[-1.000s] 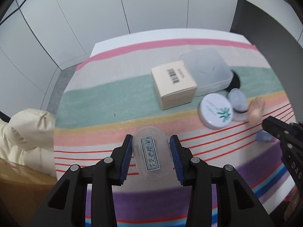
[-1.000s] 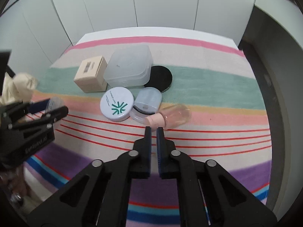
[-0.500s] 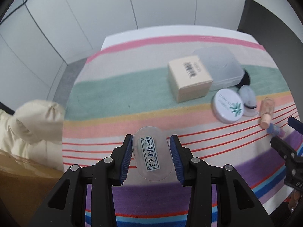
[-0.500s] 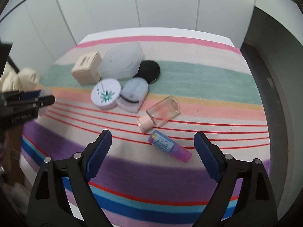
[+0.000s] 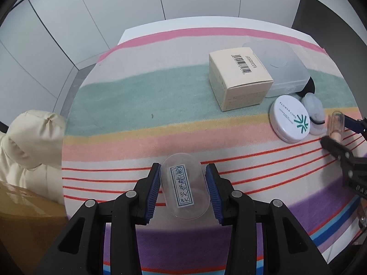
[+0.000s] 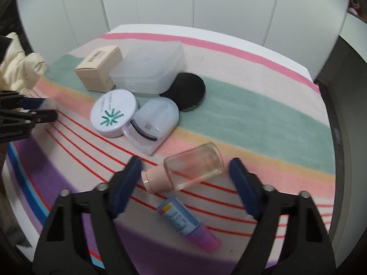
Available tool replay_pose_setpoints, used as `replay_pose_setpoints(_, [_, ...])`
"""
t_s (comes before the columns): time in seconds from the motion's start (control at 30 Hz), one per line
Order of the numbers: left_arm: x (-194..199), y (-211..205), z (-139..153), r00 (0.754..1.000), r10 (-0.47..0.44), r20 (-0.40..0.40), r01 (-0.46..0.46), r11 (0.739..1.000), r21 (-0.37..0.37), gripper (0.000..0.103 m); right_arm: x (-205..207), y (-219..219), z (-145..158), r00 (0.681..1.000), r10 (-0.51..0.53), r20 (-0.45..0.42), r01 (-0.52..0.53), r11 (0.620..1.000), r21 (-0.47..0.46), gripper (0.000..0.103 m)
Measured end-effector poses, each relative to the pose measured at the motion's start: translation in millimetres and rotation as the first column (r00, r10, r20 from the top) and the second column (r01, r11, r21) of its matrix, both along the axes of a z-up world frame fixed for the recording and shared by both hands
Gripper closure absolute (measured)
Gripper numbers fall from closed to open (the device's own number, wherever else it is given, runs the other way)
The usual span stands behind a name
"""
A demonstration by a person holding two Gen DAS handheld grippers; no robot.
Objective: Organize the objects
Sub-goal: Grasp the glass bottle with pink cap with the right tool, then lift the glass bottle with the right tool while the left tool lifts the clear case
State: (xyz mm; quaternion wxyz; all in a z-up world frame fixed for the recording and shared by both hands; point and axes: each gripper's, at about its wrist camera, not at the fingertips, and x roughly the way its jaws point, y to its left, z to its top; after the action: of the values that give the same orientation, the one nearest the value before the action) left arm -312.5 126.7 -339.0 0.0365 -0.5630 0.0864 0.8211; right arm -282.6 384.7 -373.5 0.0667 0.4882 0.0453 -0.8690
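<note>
Clear case gripped on the left, glass bottle getting lined up on the right

The left tool (image 5: 183, 191) is clamped on a small clear case (image 5: 184, 189) with a paper label, held by its long sides and kept clear of the striped cloth (image 5: 128, 105) near the desk's front edge, probably so it can be carried over to the rest of the stuff. The right tool (image 6: 184, 184) has just been closing but nothing is pinched yet; its jaws are parted either side of a glass bottle (image 6: 195, 166) with a pink cap, lying on its side, so a grab looks set up. A purple tube (image 6: 188, 223) lies just in front of it. Bunched toward the back: a cardboard box (image 5: 238, 78), a frosted plastic box (image 6: 149, 68), a white compact (image 6: 113, 115), a black disc (image 6: 188, 89) and an eyelash curler case (image 6: 153, 123).
</note>
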Motion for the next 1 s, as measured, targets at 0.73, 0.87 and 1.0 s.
replay_pose_setpoints(0.73, [-17, 0, 78, 0.997, 0.037, -0.065, -0.033, 0.997, 0.065, 0.062, -3, 1, 96, 0.961, -0.275, 0.041, 0.278, 0.957, -0.084, 0.036])
replay_pose_setpoints(0.87, [-16, -8, 125, 0.991, 0.059, -0.124, -0.049, 0.995, 0.083, 0.062, 2, -8, 141, 0.96, -0.28, 0.011, 0.28, 0.957, -0.079, 0.036])
replay_pose_setpoints(1.0, [-11, -18, 171, 0.985, 0.059, -0.163, -0.044, 0.994, 0.095, 0.062, 10, -5, 183, 0.955, -0.295, 0.013, 0.293, 0.945, -0.143, 0.037])
